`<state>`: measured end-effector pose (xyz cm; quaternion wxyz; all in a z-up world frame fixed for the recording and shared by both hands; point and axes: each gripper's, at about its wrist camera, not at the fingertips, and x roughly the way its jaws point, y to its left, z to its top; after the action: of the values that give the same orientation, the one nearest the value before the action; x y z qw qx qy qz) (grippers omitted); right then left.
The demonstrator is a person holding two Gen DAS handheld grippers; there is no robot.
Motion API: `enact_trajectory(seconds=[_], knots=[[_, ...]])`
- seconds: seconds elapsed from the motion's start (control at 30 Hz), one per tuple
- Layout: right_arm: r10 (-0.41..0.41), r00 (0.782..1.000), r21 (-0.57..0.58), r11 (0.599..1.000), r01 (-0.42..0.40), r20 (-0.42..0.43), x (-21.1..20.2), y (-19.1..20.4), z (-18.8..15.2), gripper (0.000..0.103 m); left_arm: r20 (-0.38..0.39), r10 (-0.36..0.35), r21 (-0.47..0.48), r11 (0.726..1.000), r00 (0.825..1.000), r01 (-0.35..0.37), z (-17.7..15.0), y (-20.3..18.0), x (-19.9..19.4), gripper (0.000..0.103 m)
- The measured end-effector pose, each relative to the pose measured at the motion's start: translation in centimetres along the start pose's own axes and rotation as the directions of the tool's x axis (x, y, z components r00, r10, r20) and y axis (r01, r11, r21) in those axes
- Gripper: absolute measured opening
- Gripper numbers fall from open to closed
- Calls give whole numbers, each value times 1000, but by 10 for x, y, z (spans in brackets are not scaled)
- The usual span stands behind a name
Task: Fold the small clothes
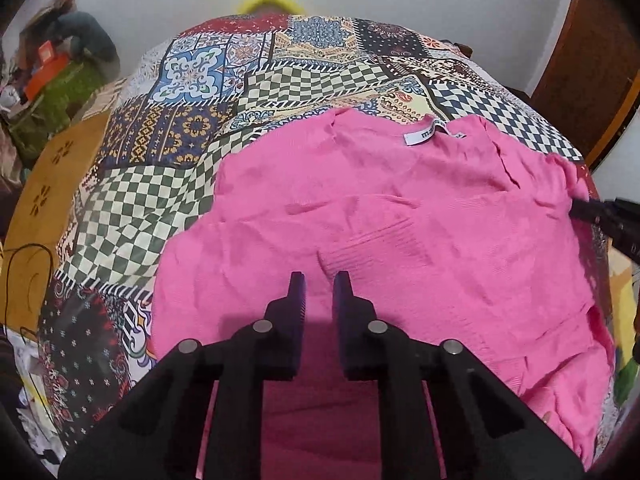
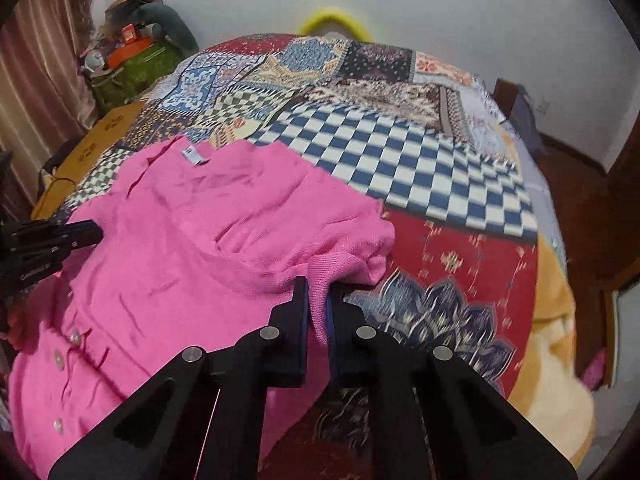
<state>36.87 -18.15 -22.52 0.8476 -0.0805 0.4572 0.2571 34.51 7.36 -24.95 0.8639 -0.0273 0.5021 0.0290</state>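
Observation:
A pink knit cardigan lies spread on a patchwork bedspread, neck label at the far side. My left gripper hovers over the cardigan's near part with its jaws a little apart and nothing between them. In the right wrist view the cardigan shows its buttons at the lower left. My right gripper is shut on a pink sleeve fold at the cardigan's right edge. The left gripper shows at the left there; the right gripper shows at the right edge of the left wrist view.
The bedspread covers a bed. A yellow ring-shaped object sits at the far edge by the white wall. A green bag with orange boxes stands at the far left. An orange blanket lies at the right.

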Motion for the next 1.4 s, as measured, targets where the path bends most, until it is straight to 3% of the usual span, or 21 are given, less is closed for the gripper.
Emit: enact_trajectory(seconds=[0.23,0.3,0.33,0.4,0.43,0.47,0.53,0.63,0.87,1.1,1.2,1.3,1.37,1.4], knots=[[0,1000,31,1000,0,-11,-5,-6,4,8,15,11,23,1000,1000,-12,2,-3,-7,14],[1,1000,23,1000,0,-17,-12,-1,2,12,18,6,14,1000,1000,-6,1,-1,-16,15],[-2,1000,19,1000,3,-14,-17,2,2,19,20,2,5,1000,1000,-2,-1,2,-22,16],[8,1000,6,1000,-8,-2,-31,8,-2,32,22,-3,-12,1000,1000,4,-4,7,-33,22],[7,1000,5,1000,-7,8,-39,11,-4,38,26,-4,-20,1000,1000,5,-7,10,-40,31],[15,1000,-1,1000,-15,23,-51,16,-8,42,31,-1,-28,1000,1000,2,-10,13,-47,41],[27,999,-12,1000,-26,33,-64,23,-14,45,47,11,-38,999,999,-10,-18,21,-63,51],[43,998,-27,999,-42,34,-81,35,-27,45,42,23,-61,998,999,-20,-34,32,-83,53],[81,996,-49,995,-82,-22,-91,58,-68,45,-33,-48,-119,992,998,44,-83,44,-105,58],[186,976,58,982,-181,-115,-74,65,-110,45,-128,-128,-156,982,983,107,-124,30,-91,59],[232,964,87,971,-222,-131,-67,70,-117,48,-102,-140,-166,979,985,122,-130,27,-93,59],[215,970,55,976,-210,-116,-65,77,-115,40,-86,-184,-154,973,979,169,-132,23,-96,59],[212,970,40,977,-209,-120,-62,80,-114,16,-86,-188,-137,975,978,176,-132,23,-98,59],[201,973,28,980,-199,-116,-60,82,-113,10,-86,-187,-132,976,979,175,-132,24,-100,59]])
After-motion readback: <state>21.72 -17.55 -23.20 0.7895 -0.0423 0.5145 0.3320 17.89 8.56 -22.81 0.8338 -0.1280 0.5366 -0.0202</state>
